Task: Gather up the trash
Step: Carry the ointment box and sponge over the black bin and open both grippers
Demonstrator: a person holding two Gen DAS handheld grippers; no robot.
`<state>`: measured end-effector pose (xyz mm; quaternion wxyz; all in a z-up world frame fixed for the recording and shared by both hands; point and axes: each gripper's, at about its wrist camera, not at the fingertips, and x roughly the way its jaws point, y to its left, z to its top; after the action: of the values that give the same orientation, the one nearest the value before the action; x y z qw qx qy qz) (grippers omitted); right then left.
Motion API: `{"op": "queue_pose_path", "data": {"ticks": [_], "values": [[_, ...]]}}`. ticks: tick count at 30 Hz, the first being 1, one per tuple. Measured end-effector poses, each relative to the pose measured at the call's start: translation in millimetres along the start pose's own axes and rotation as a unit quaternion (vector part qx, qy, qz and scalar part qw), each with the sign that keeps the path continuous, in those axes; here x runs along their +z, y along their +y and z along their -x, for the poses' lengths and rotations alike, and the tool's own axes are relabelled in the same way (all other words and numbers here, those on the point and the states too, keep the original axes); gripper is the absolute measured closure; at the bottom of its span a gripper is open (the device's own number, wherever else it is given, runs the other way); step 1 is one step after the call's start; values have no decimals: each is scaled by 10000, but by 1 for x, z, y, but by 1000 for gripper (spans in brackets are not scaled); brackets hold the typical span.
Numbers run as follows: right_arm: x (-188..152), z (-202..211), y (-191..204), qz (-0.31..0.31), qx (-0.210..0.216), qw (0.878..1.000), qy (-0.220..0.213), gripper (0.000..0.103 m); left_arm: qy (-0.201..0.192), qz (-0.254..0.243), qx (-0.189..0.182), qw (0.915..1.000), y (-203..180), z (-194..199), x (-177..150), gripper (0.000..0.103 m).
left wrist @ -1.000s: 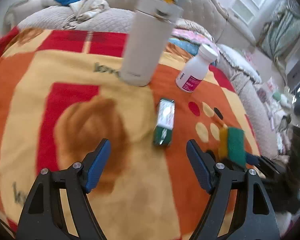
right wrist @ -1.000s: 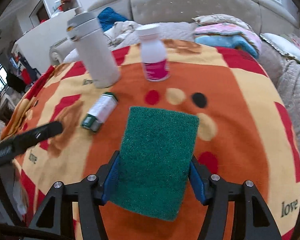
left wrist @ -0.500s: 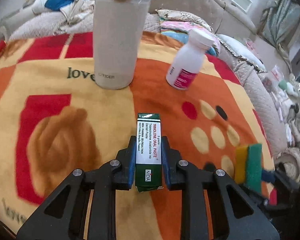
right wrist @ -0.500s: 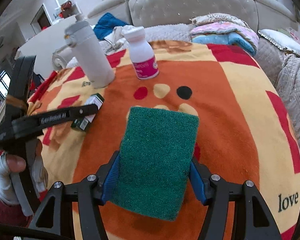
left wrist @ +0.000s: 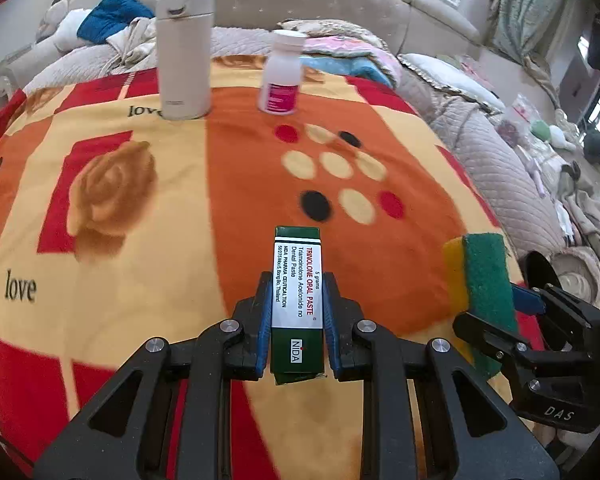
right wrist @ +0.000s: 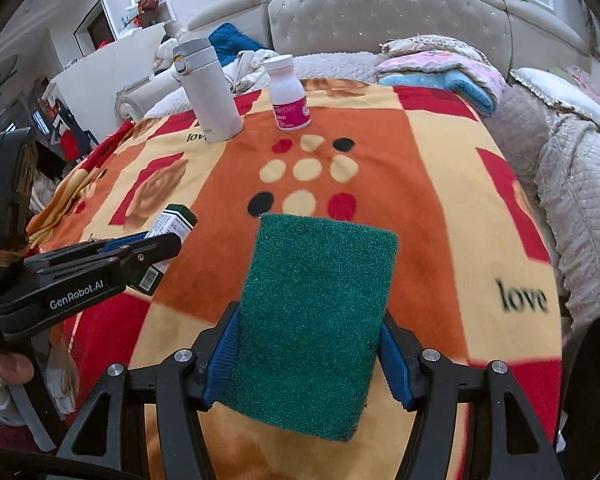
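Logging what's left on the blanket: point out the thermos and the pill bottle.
thermos [left wrist: 184, 60], left wrist view, middle of its body.
pill bottle [right wrist: 287, 94], right wrist view, white body above the pink label.

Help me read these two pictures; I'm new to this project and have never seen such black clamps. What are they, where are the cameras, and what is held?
No robot arm here: a person holds a two-finger gripper in each hand, and each carries a fisheye camera looking forward along its fingers.

The left wrist view shows the left gripper shut on a green and white oral paste box. At its right edge you see the other gripper from the side.

The right wrist view shows the right gripper clamping a green scouring sponge, which has a yellow layer visible in the other view.

Below is a bed with an orange, red and yellow blanket. Standing on it are a white flip-lid thermos and a white bottle with a pink label.
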<state>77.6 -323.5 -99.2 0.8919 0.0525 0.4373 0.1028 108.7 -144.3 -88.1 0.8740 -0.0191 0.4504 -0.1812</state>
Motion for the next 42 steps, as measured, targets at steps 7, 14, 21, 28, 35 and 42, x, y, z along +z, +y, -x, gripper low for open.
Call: {"op": "queue_pose_path", "data": {"ticks": [7, 14, 21, 28, 35, 42], "values": [[-27, 27, -18, -199, -80, 9997, -85, 41, -132, -292, -89, 9994, -43, 17, -14, 83], [-42, 49, -41, -378, -249, 9987, -224, 41, -191, -527, -183, 9983, -76, 22, -18, 83], [-56, 71, -75, -665, -523, 9958, -351, 41, -139, -838, -416, 9955, -118, 17, -19, 82], [-73, 94, -118, -1006, -846, 9905, -412, 41, -4, -1189, -788, 9898, -174, 2, -18, 82], [-90, 111, -162, -1350, -1175, 9829, -439, 41, 117, -1547, -1081, 9820, -227, -12, -20, 82], [-104, 119, -205, -1685, -1397, 9750, -393, 41, 315, -1721, -1362, 9751, -268, -36, -17, 82]]}}
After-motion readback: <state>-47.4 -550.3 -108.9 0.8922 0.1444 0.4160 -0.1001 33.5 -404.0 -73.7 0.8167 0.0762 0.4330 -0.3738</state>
